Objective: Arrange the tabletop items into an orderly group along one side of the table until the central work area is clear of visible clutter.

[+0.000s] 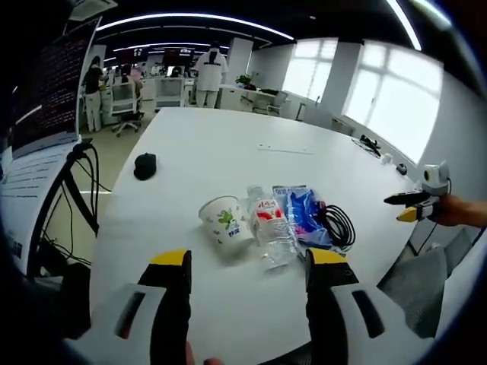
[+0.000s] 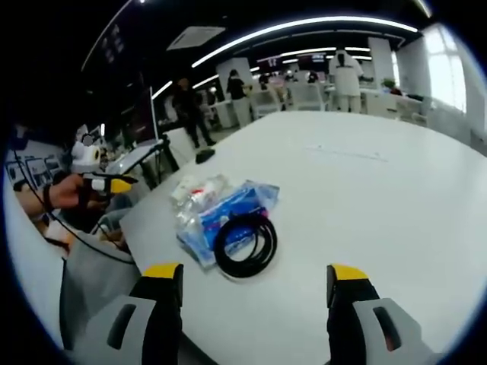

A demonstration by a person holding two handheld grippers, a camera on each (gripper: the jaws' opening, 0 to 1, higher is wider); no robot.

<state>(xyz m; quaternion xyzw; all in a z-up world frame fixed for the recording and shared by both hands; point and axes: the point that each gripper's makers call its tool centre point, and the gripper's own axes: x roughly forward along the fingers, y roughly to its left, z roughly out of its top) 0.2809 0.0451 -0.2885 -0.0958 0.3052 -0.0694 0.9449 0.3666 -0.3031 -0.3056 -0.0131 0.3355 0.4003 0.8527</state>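
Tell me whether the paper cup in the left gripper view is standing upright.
No: the paper cup lies on its side on the white table, its open mouth facing the camera, right next to the clear plastic bottle.

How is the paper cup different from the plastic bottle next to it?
The paper cup is white with a green print you cannot see through; the plastic bottle is clear with a red label. The cup is short and wide-mouthed, while the bottle is longer and looks crumpled. Both lie on their sides, close together, on the white table.
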